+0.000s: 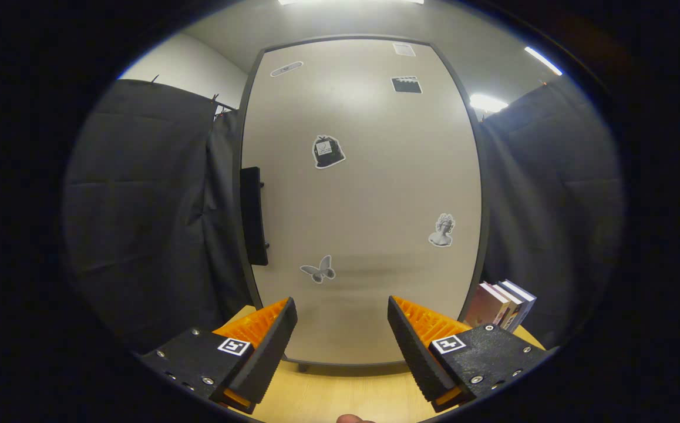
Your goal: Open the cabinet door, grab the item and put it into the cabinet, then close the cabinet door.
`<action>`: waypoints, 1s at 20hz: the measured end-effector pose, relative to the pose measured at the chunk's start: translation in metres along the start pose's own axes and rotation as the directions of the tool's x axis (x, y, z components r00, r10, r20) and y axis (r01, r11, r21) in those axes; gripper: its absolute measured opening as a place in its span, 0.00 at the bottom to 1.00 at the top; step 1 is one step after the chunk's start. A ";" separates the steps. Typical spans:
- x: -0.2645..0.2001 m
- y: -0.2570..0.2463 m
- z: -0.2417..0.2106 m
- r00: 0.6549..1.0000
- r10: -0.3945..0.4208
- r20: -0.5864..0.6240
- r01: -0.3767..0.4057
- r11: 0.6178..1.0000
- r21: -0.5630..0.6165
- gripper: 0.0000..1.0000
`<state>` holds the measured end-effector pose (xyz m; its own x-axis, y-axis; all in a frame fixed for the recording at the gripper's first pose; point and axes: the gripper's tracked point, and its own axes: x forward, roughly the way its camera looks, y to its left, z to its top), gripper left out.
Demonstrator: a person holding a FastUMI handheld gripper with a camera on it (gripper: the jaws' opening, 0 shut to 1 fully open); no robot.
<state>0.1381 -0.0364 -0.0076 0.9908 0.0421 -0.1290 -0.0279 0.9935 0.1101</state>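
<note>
One cabinet (363,200) stands upright at the far edge of the wooden surface (340,393), its single pale door (375,176) shut and facing the tool (342,336) squarely. The tool is released, its two fingers spread wide with nothing between them, and it sits near the door's lower part, apart from it. One dark handle (253,215) is mounted on the door's left edge, long axis vertical; it lies up and to the left of the fingers, nearer the left finger. In my judgement the coming move turns on this offset: the tool must travel left and upward to straddle the handle, and the door would presumably swing from a hinge on the right side. Five stickers are counted on the door. A small stack of about three books (505,304) stands at the right edge of the surface, beside the cabinet, beyond the right finger; this is probably the item to be stowed.
</note>
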 end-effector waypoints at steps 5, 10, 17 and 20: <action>0.041 0.003 0.016 1.000 0.012 -0.020 -0.012 1.000 0.025 0.95; 0.057 0.045 0.052 0.999 0.021 0.033 -0.021 1.000 -0.017 0.95; 0.073 0.099 0.054 0.999 0.015 0.049 -0.012 0.998 -0.065 0.95; 0.087 0.112 0.049 1.000 0.011 0.020 -0.010 0.999 -0.042 0.92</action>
<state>0.2277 0.0738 0.0416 0.9928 0.0512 -0.1079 -0.0438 0.9966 0.0697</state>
